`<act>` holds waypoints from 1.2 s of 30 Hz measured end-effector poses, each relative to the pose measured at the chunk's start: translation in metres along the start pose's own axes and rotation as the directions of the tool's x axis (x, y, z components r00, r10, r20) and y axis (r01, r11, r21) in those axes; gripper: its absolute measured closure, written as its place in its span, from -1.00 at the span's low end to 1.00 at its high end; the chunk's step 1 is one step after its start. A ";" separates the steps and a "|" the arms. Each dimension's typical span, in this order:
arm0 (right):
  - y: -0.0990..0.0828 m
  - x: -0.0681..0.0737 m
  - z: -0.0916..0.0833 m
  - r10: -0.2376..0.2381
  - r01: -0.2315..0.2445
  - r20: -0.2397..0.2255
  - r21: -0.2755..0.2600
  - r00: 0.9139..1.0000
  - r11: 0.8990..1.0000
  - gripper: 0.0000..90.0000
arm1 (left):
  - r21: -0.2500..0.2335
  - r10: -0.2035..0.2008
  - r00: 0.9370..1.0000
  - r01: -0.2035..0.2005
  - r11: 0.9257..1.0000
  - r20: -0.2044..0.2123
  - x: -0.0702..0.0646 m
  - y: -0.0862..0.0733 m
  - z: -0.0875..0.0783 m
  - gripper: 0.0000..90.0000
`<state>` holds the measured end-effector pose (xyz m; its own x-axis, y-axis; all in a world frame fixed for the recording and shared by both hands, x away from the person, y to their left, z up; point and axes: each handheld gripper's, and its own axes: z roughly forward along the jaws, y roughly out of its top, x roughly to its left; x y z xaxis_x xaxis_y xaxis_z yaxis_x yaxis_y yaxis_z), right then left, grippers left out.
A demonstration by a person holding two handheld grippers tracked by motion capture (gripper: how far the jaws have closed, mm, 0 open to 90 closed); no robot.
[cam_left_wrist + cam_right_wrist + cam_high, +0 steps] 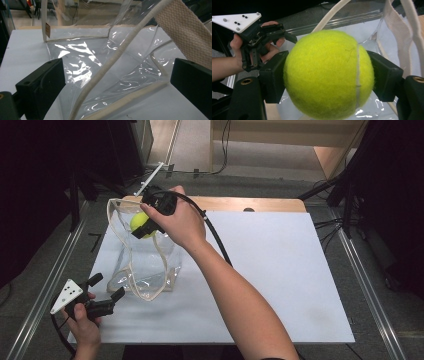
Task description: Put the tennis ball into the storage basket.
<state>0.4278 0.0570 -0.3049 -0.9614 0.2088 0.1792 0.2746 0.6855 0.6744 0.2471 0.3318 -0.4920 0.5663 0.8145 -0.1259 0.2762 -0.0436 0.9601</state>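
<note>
Tennis ball (328,75): yellow-green felt, pale seam running down its right side, clamped between the black jaws of the right tongs (327,77), held above the mouth of the bag. Clear plastic bag (145,265): cream fabric trim and straps, stood open on the white desk (280,270)

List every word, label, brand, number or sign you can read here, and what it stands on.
None can be read.
Small tan tag on the clear plastic bag's cream trim: blank or too small to tell.
Yellow-green felt tennis ball: no print on the side facing the camera.
White three-cornered plate: black dots, no text.
</note>
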 end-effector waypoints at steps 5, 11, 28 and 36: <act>0.003 -0.004 0.013 0.009 -0.009 -0.011 0.001 1.000 1.000 -0.48 | 0.000 -0.002 1.000 0.002 1.000 0.001 0.000 0.000 0.000 -1.00; 0.006 -0.008 0.023 0.018 -0.018 -0.013 -0.002 1.000 1.000 -0.48 | -0.001 -0.011 1.000 0.011 1.000 0.003 0.001 0.000 -0.001 -1.00; 0.010 -0.014 0.039 0.027 -0.026 0.035 -0.024 0.999 0.999 -0.74 | 0.009 -0.003 1.000 0.003 1.000 0.002 0.000 0.000 0.001 -1.00; 0.008 -0.006 0.023 0.016 -0.012 0.050 -0.078 0.999 0.997 -1.00 | 0.012 -0.001 1.000 0.001 1.000 0.002 -0.001 0.000 0.001 -1.00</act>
<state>0.4363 0.0774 -0.3175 -0.9549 0.2538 0.1541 0.2837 0.6265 0.7260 0.2474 0.3303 -0.4925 0.5674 0.8136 -0.1270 0.2861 -0.0502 0.9569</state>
